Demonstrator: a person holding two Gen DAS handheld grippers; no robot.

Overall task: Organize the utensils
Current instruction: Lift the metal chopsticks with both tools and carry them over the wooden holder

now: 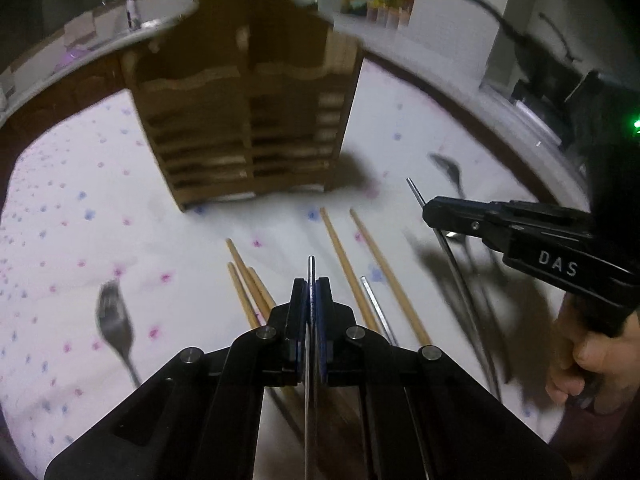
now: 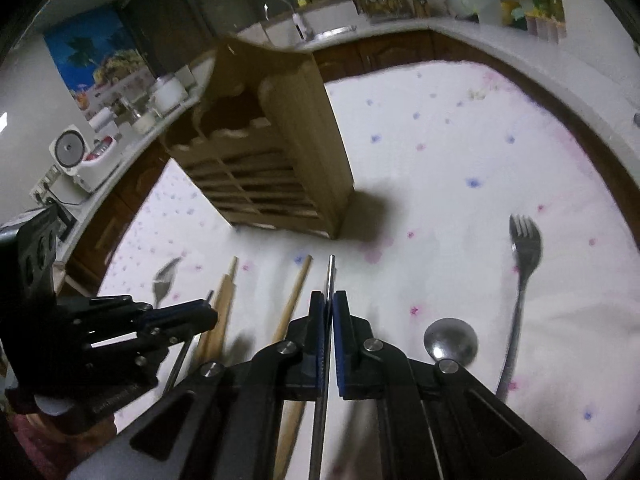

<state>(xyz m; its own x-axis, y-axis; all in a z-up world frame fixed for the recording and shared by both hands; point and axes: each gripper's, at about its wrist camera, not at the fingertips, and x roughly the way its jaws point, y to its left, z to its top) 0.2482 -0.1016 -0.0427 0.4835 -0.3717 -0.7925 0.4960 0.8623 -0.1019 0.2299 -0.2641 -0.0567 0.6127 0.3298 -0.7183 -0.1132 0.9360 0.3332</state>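
Left gripper (image 1: 311, 292) and right gripper (image 2: 329, 308) each clenching a metal chopstick (image 1: 311, 270), facing wooden utensil holder (image 1: 244, 120).

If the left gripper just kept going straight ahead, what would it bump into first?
Probably the wooden utensil holder. The left gripper, shut on a metal chopstick, points at its slatted front, with only tablecloth between, though depth is unclear.

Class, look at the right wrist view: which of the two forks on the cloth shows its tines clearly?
The fork on the right, beyond the spoon, lies sharp with its tines spread. The other fork, left beside the wooden chopsticks, is blurred.
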